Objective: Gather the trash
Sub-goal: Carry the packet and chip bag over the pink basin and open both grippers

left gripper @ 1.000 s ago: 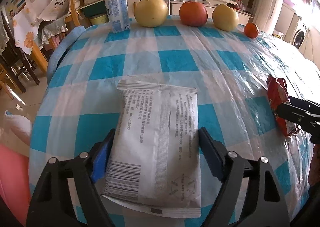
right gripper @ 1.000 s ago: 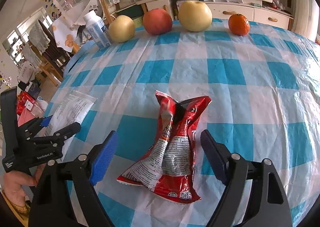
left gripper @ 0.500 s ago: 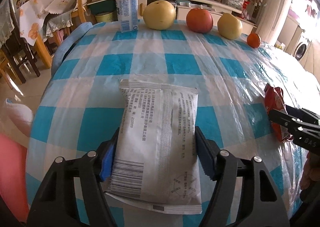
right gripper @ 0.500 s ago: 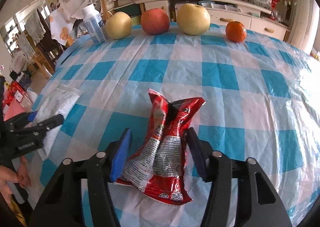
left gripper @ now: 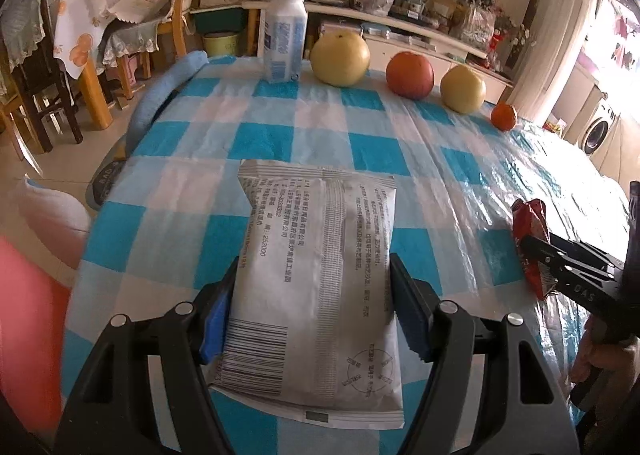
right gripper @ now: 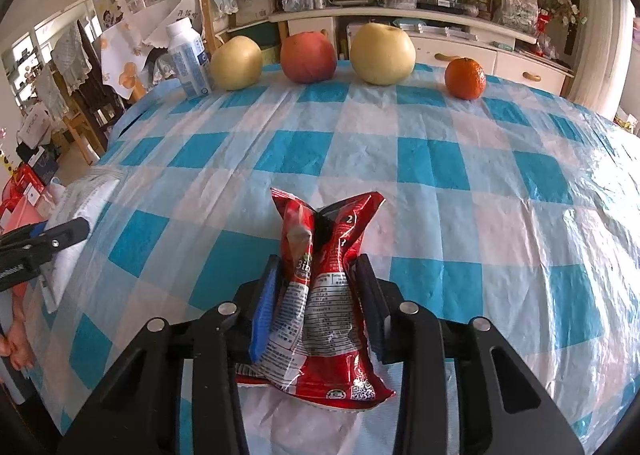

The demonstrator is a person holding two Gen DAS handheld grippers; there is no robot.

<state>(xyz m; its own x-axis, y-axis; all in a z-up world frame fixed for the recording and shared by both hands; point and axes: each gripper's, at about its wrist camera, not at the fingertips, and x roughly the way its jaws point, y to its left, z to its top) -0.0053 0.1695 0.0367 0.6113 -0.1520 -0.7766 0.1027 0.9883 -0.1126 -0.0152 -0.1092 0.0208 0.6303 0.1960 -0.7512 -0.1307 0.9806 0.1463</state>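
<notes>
Two hand-held grippers work over a surface covered in a blue-and-white checked cloth.

Left gripper: its jaws grasp a white printed packet by its long sides, one pad on each edge. The packet juts forward beyond the jaws, its barcode end nearest the camera. These jaws closed a little further about a second ago and have since held.

Right gripper: its jaws have just been closing and now clench a crumpled red snack wrapper, which is squeezed narrow between the pads. The wrapper's torn top stands up ahead of the jaws; its lower end spreads out beneath them.

From the right view, the left gripper and its packet appear far off to the left side of the jaws. A hand shows under the right gripper in the left view.

Well ahead of both jaws, along the far edge, stand a white bottle, a pale pear, a red apple, a second pale pear and a small orange.
</notes>
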